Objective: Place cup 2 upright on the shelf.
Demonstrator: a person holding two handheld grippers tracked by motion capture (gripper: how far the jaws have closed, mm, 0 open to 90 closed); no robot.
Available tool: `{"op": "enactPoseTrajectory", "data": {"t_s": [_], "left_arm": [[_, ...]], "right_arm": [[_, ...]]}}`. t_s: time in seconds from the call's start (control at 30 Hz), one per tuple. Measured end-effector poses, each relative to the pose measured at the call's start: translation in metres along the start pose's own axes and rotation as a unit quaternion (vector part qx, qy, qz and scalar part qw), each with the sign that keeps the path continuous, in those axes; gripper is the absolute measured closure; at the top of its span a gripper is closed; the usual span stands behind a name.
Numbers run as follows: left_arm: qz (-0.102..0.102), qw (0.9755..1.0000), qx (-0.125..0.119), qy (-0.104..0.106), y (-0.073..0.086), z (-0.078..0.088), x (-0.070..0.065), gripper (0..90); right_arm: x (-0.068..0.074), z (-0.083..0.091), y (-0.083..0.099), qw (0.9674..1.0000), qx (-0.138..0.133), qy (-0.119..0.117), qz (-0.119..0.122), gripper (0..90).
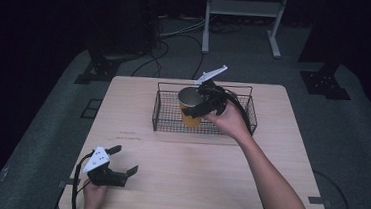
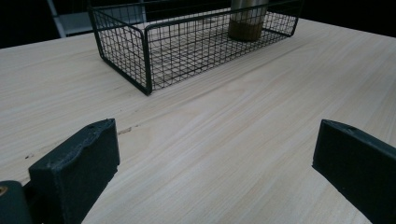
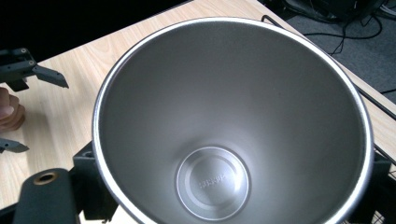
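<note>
A cup (image 1: 189, 118), yellow outside and bare steel inside, stands upright within a black wire basket (image 1: 161, 113) at the table's far middle. My right gripper (image 1: 199, 105) is shut on the cup at its rim, reaching in from the right. The right gripper view looks straight down into the cup (image 3: 224, 121), and the dark fingers (image 3: 46, 198) peek out beside the rim. Whether the cup's base rests on the basket floor I cannot tell. My left gripper (image 1: 125, 160) sits open and empty low over the table's front left corner, its jaws pointing toward the basket (image 2: 144, 56).
The wooden table (image 1: 208, 176) has bare room between the basket and its front edge. On the floor behind it stand a white metal frame (image 1: 243, 9) and dark stand bases, with cables (image 1: 178, 39) trailing.
</note>
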State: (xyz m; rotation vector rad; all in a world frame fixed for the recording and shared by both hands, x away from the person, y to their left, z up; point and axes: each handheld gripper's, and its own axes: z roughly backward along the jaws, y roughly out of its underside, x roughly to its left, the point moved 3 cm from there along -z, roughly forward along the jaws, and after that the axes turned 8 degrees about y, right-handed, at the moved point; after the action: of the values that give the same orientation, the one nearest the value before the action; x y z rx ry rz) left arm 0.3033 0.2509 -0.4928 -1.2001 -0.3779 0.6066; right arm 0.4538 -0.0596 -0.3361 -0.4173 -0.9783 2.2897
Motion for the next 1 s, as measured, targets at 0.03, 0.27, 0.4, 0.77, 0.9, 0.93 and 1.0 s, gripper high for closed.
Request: {"op": "enactPoseTrajectory", "data": {"t_s": [0.03,0.27,0.4,0.77,0.9,0.93,1.0], "left_arm": [[0.000,1.0000,0.000,0.000,0.000,0.000,0.000,0.0],[0.000,1.0000,0.000,0.000,0.000,0.000,0.000,0.0],[0.000,1.0000,0.000,0.000,0.000,0.000,0.000,0.0],[0.000,1.0000,0.001,0.000,0.000,0.000,0.000,0.0],[0.000,1.0000,0.001,0.001,0.000,0.001,0.000,0.0],[0.000,1.0000,0.001,0.001,0.000,0.001,0.000,0.0],[0.000,1.0000,0.001,0.001,0.000,0.001,0.000,0.0]], "right_arm": [[-0.001,-0.001,-0.002,1.0000,-0.001,-0.001,-0.002,14.2],[-0.006,-0.005,-0.012,1.0000,-0.003,0.002,-0.005,14.2],[-0.009,-0.009,-0.016,1.0000,0.000,0.005,-0.007,14.2],[-0.019,-0.018,-0.028,0.9997,0.005,0.019,-0.013,14.2],[-0.023,-0.021,-0.031,0.9995,0.006,0.026,-0.015,14.2],[-0.024,-0.022,-0.031,0.9994,0.007,0.028,-0.017,14.2],[-0.028,-0.026,-0.030,0.9993,0.009,0.029,-0.020,14.2]]}}
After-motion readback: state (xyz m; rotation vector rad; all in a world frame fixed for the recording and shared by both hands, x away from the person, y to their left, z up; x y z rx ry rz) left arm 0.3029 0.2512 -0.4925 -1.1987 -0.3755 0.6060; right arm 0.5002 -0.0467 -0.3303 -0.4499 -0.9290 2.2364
